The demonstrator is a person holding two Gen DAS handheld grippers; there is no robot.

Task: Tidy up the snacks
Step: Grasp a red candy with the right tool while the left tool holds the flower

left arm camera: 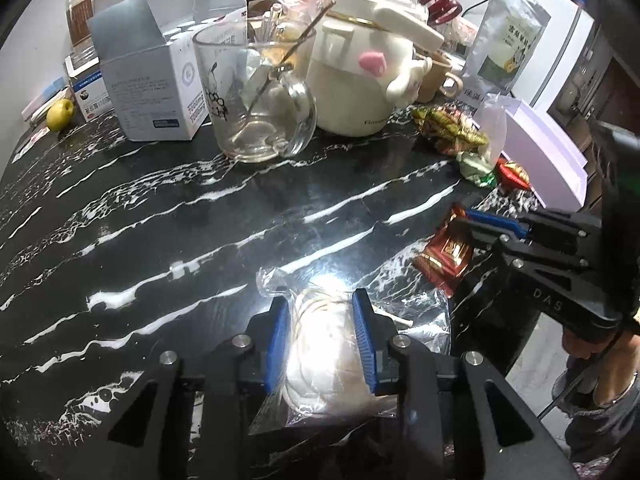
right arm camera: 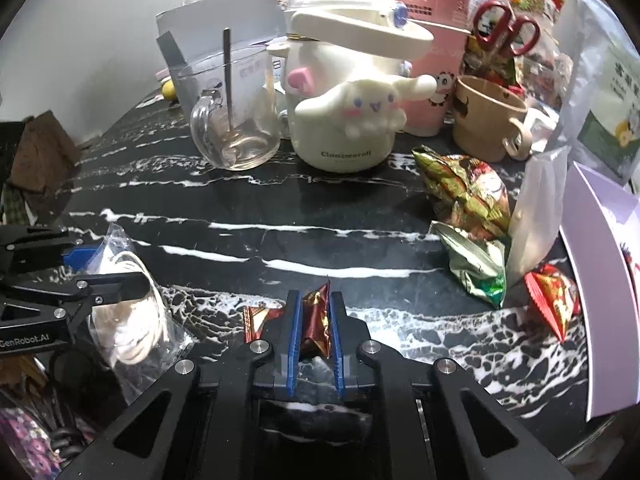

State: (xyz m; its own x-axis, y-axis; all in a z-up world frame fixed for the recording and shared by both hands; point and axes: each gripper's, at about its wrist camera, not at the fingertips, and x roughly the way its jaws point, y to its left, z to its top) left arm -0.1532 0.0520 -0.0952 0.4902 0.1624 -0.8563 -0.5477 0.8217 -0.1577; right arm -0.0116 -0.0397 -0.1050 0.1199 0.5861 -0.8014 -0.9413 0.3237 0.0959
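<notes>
My left gripper (left arm camera: 322,336) is shut on a clear plastic bag with something white inside (left arm camera: 320,360), low over the black marble table (left arm camera: 200,220); the same bag (right arm camera: 128,320) shows at the left of the right wrist view. My right gripper (right arm camera: 316,328) is shut on a red foil snack packet (right arm camera: 316,320), which appears as a red packet (left arm camera: 444,252) in the left wrist view, right of the bag. Several foil snacks lie at the right: a gold-red packet (right arm camera: 468,196), a green-silver one (right arm camera: 476,264) and a red one (right arm camera: 554,296).
At the back stand a glass mug with a spoon (right arm camera: 232,120), a white character jar (right arm camera: 352,104), a pink cup (right arm camera: 428,56), a tan mug (right arm camera: 488,120) and white boxes (left arm camera: 148,80). A lilac box (left arm camera: 544,148) sits at the right edge. A hand (left arm camera: 596,368) holds the right gripper.
</notes>
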